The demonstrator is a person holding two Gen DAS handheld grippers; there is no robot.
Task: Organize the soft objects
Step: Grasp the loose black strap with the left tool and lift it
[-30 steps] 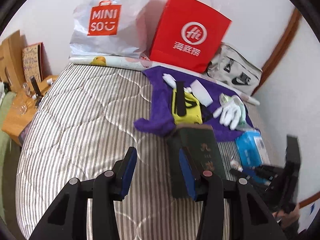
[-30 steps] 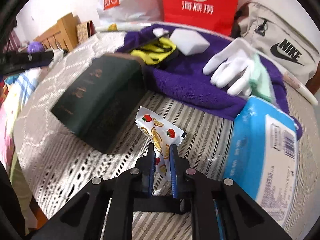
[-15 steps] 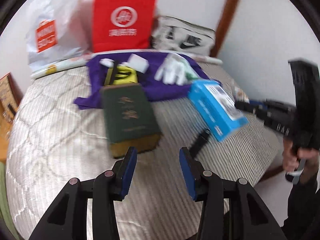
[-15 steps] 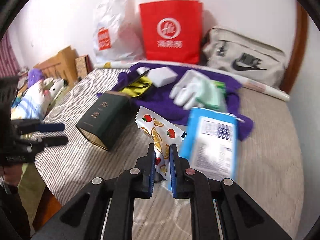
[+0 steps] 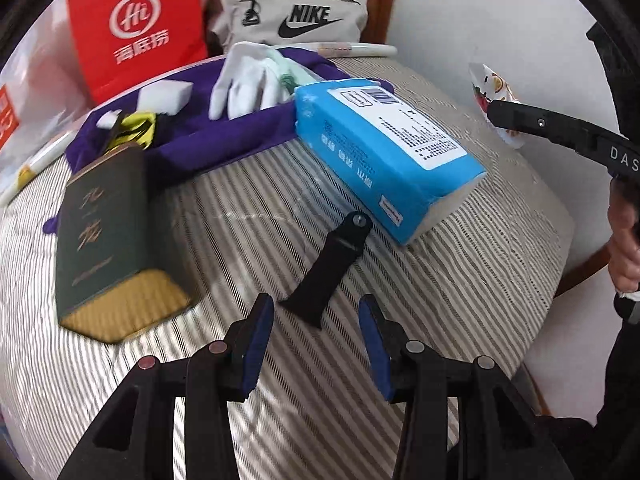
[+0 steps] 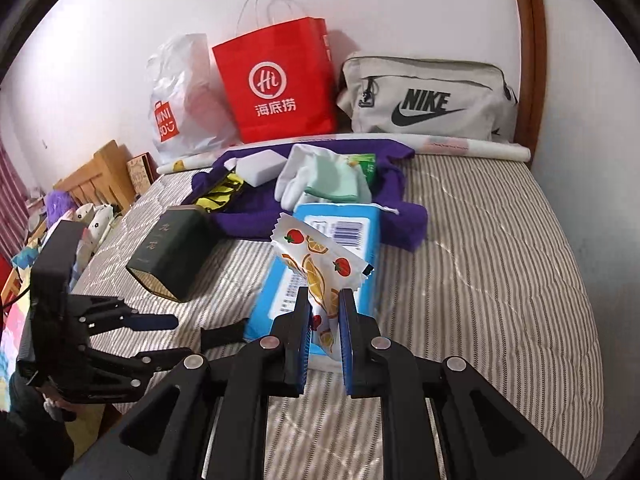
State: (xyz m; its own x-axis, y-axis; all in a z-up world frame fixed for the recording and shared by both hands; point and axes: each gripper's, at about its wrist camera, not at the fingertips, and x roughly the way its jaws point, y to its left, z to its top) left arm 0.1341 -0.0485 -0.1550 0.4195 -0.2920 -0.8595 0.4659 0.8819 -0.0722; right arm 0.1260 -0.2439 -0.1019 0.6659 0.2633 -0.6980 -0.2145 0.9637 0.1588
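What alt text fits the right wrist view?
The right tool pinches a fruit-print packet above a blue tissue pack on a striped bed. Behind lie a purple cloth, white gloves and bags.

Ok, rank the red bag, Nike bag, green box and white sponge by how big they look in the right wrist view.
1. Nike bag and red bag: too alike to split.
2. Green box, though it lies nearer the camera.
3. White sponge.

Grey-striped mattress [image 5: 460, 280], blue tissue pack [image 5: 380, 152], purple towel [image 5: 224, 140], red paper bag [image 6: 276, 80], fruit-print white packet [image 6: 316, 264]
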